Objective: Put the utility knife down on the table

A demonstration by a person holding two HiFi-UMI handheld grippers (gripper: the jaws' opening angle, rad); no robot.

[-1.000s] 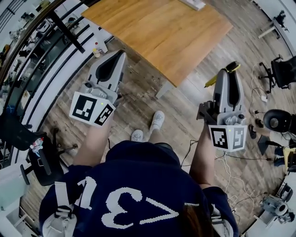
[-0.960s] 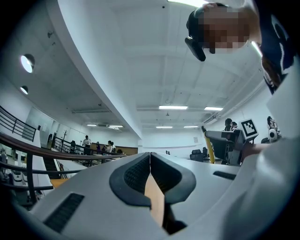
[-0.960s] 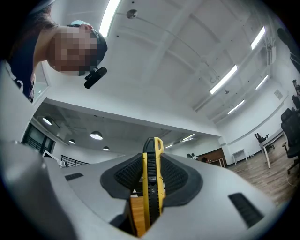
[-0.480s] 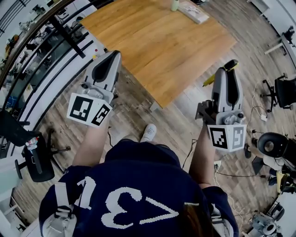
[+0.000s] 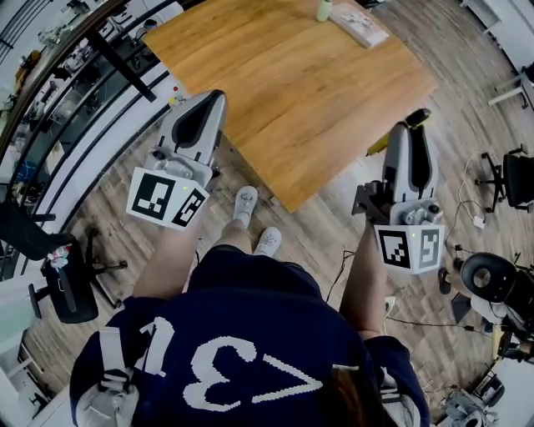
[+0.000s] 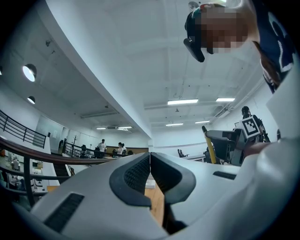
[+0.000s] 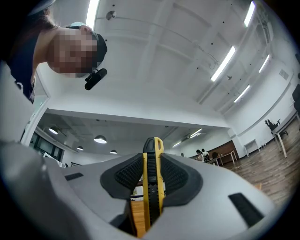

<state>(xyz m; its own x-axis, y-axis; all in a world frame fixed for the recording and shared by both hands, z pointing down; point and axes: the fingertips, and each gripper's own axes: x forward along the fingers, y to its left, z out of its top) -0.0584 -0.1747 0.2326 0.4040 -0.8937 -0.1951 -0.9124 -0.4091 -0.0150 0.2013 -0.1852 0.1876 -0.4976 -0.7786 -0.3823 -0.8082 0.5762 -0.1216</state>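
A yellow and black utility knife [image 7: 152, 187] stands clamped between the jaws of my right gripper [image 7: 151, 176]. In the head view the knife's tip [image 5: 416, 116] and tail poke out past my right gripper [image 5: 410, 138], which hangs over the floor just off the right edge of the wooden table [image 5: 292, 75]. My left gripper [image 5: 203, 113] hovers at the table's near left edge. Its jaws [image 6: 150, 173] are pressed together with nothing between them.
At the table's far end lie a flat white box [image 5: 360, 22] and a small pale bottle [image 5: 324, 10]. A railing [image 5: 75, 92] and stairwell run along the left. Office chairs [image 5: 513, 179] and cables stand on the floor at right. The person's feet [image 5: 254, 221] are below the table's corner.
The view has shifted so the table sits nearer and lower in the frame, both grippers closer to its edges. The person's feet have stepped forward. The knife stays clamped.
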